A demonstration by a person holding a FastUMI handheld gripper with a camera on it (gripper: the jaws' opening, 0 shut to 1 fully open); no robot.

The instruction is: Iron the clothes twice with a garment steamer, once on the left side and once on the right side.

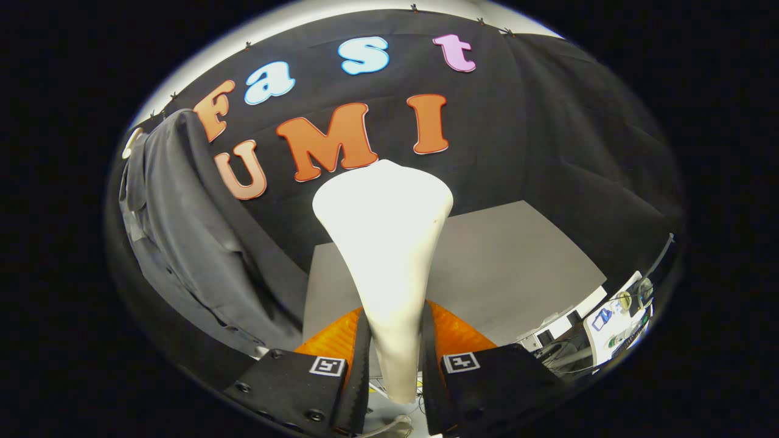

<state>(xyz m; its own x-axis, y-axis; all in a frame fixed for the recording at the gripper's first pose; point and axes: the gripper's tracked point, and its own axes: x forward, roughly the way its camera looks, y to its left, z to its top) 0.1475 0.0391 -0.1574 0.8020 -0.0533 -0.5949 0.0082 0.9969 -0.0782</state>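
No readable text or numbers — claw (394, 340) mounts carry only square marker tags, gripping steamer (386, 243).

The gripper (394, 340) holds a white garment steamer (384, 243) by its narrow handle, both fingers pressed against its sides. The steamer widens upward into a broad head that rises beyond the fingertips, in front of the black cloth wall (548, 121). A dark grey garment (182, 231) hangs against that wall, well off to the left of the steamer and apart from it. Behind the steamer lies a grey table (505, 261). Past the table's right corner sits a cluttered spot with cables and small devices (614, 322), too small to make out.
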